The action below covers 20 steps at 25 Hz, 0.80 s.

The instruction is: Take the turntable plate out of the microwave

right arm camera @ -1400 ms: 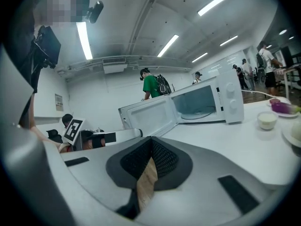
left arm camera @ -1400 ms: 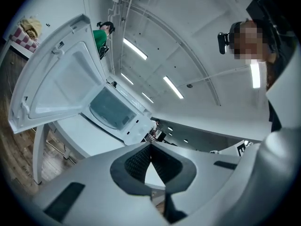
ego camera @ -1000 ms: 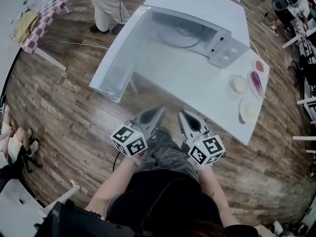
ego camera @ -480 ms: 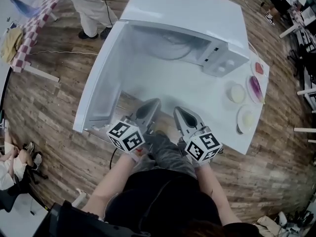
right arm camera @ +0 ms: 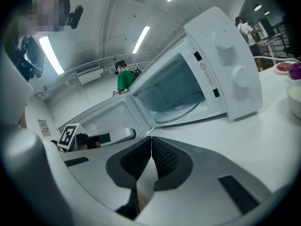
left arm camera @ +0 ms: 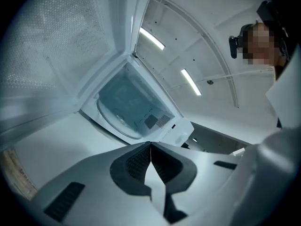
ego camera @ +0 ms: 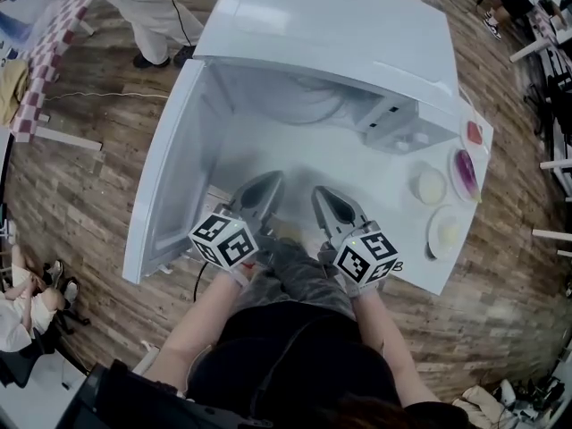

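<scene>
The white microwave (ego camera: 340,34) stands on the white table (ego camera: 375,186) with its door (ego camera: 170,168) swung open to the left. The glass turntable plate (ego camera: 313,105) lies inside the cavity, also seen as the plate (right arm camera: 176,112) in the right gripper view and the plate (left arm camera: 117,119) in the left gripper view. My left gripper (ego camera: 266,179) and right gripper (ego camera: 320,193) hover side by side over the table's near edge, pointing at the cavity, well short of the plate. Both are shut with nothing between the jaws: left gripper (left arm camera: 150,145), right gripper (right arm camera: 151,139).
To the right of the microwave on the table stand a small bowl (ego camera: 430,186), a plate with purple food (ego camera: 463,166), another plate (ego camera: 447,229) and a red item (ego camera: 474,132). A person (ego camera: 152,7) stands behind the open door. The control panel (right arm camera: 225,69) has two knobs.
Both grippers have moved forward from over the floor to over the table's near edge, closer to the open microwave. Both stayed shut.
</scene>
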### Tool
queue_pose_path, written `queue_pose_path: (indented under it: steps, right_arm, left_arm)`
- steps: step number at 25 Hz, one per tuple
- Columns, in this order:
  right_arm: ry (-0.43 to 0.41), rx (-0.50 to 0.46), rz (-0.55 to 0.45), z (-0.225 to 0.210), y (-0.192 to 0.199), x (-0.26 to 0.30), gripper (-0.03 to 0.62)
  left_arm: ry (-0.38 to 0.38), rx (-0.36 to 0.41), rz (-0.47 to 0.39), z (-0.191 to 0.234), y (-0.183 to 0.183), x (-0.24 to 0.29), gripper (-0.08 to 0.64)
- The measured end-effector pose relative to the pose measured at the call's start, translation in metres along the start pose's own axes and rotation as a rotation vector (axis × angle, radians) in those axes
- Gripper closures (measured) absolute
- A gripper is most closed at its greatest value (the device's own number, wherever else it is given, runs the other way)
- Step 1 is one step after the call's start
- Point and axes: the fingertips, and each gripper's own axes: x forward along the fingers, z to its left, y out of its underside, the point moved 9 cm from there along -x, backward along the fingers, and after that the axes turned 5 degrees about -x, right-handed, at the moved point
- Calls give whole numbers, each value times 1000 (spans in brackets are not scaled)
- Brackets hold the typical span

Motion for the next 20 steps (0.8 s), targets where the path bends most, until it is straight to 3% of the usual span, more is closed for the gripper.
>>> queue_pose_path:
  steps: [9,18,20]
  right_arm:
    - [-76,142,14,-25,-9,35,572]
    - [-11,412,-49,-55,-16,62,568]
    - [-5,474,-57,-62,-17,71,542]
  left_arm:
    - [-8,-60,-50,17,-18,21,548]
    - [-7,-143,-54,31,-17,36,548]
    - [-7,-175,-48,37,-17,43,548]
